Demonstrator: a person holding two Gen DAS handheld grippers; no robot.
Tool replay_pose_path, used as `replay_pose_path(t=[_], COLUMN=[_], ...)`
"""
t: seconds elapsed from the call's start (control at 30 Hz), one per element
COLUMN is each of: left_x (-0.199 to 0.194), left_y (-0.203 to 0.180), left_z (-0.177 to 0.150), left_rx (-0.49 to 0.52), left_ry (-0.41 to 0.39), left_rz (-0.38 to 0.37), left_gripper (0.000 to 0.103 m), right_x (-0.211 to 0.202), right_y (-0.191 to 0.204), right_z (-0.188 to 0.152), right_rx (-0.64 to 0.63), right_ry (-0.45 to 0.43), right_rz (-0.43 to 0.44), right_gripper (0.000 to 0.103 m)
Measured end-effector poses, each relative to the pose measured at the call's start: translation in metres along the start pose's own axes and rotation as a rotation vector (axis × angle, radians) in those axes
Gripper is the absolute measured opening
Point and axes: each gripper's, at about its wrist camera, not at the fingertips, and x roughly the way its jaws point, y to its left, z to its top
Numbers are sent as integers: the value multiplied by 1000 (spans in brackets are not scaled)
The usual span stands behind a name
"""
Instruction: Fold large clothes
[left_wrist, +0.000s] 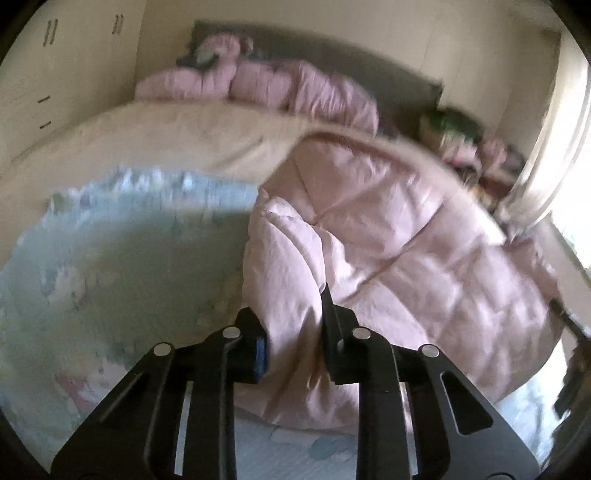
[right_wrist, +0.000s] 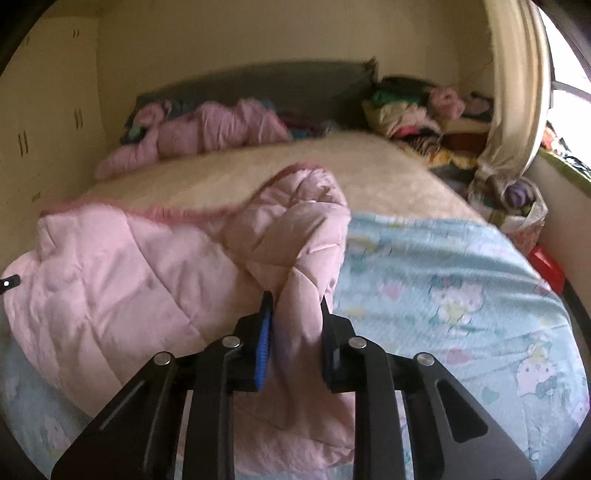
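A large pink quilted garment (left_wrist: 388, 236) lies bunched on the bed, over a pale blue patterned sheet (left_wrist: 110, 258). My left gripper (left_wrist: 291, 332) is shut on a fold at the garment's left edge. In the right wrist view the same pink garment (right_wrist: 129, 277) spreads to the left, and my right gripper (right_wrist: 295, 328) is shut on a raised fold at its right edge. The blue sheet (right_wrist: 461, 288) lies to the right of it. The other gripper's tip shows at the far left edge (right_wrist: 9, 282).
A cream blanket (right_wrist: 295, 166) covers the far half of the bed. A second pink quilted item (right_wrist: 207, 129) lies by the dark headboard (right_wrist: 258, 85). A pile of clothes (right_wrist: 424, 110) and a curtain (right_wrist: 517, 92) stand at the right. Cupboards (left_wrist: 48, 74) line the left wall.
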Motion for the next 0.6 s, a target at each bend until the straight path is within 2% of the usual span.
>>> replay_pose_path(t=[0.07, 0.13, 0.23, 0.37, 0.6], left_x=[-3, 2, 16, 40, 76], left_y=[-6, -16, -19, -20, -10], left_z=[11, 18, 29, 32, 26], left_rx=[12, 50, 48, 33, 29], left_ry=[-34, -53, -70, -91, -42], left_rz=[-3, 29, 44, 70, 96], left_gripper=[15, 15, 15, 15, 15], right_x=[-4, -1, 16, 51, 101], right_y=[-1, -1, -1, -6, -17], right_z=[12, 24, 39, 48, 36], right_rx=[25, 36, 68, 122, 183], right_ry=[-48, -74, -76, -40, 38], right_rz=[-14, -27, -48, -83, -132], right_gripper=[19, 19, 18, 18, 18])
